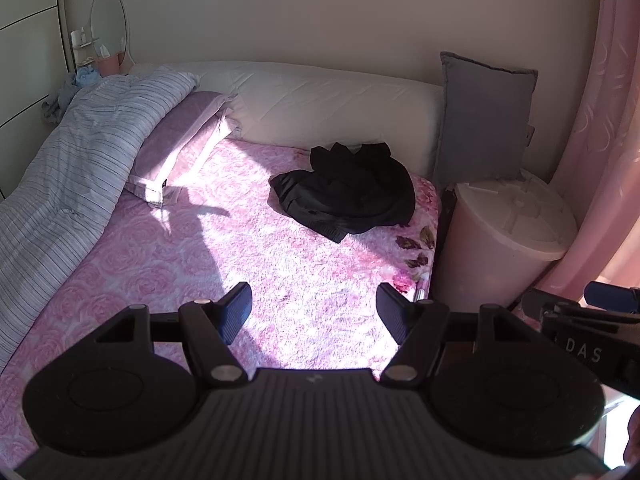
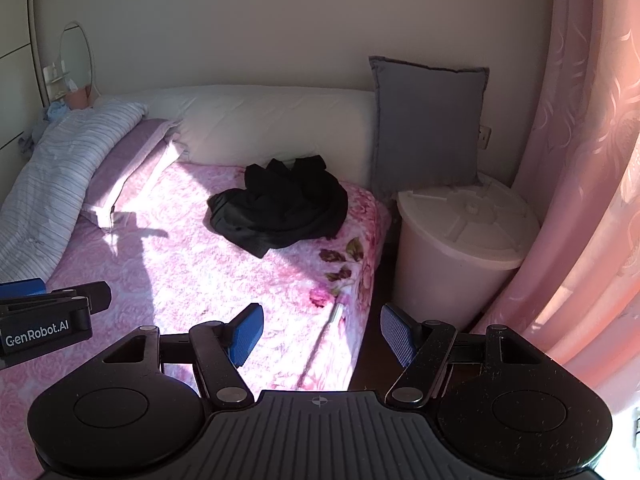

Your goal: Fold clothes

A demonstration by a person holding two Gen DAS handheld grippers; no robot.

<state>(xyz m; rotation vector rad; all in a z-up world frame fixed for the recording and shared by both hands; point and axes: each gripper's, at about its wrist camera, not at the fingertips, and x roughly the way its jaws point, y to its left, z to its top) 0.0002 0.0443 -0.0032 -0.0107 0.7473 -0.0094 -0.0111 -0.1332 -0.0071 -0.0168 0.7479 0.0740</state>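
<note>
A crumpled black garment [image 1: 348, 190] lies in a heap on the pink rose-patterned bedspread [image 1: 240, 264], near the bed's far right corner; it also shows in the right wrist view [image 2: 280, 206]. My left gripper [image 1: 314, 314] is open and empty, above the bedspread and well short of the garment. My right gripper [image 2: 322, 332] is open and empty, over the bed's right edge, also short of the garment. The left gripper's body [image 2: 48, 320] shows at the left edge of the right wrist view.
A striped grey duvet [image 1: 68, 168] and a lilac pillow [image 1: 180, 140] lie at the left. A white headboard [image 1: 320, 108] runs along the back. A grey cushion [image 1: 484, 120] stands over a lidded white bin [image 1: 504, 240] beside the bed. A pink curtain [image 2: 592, 160] hangs at the right.
</note>
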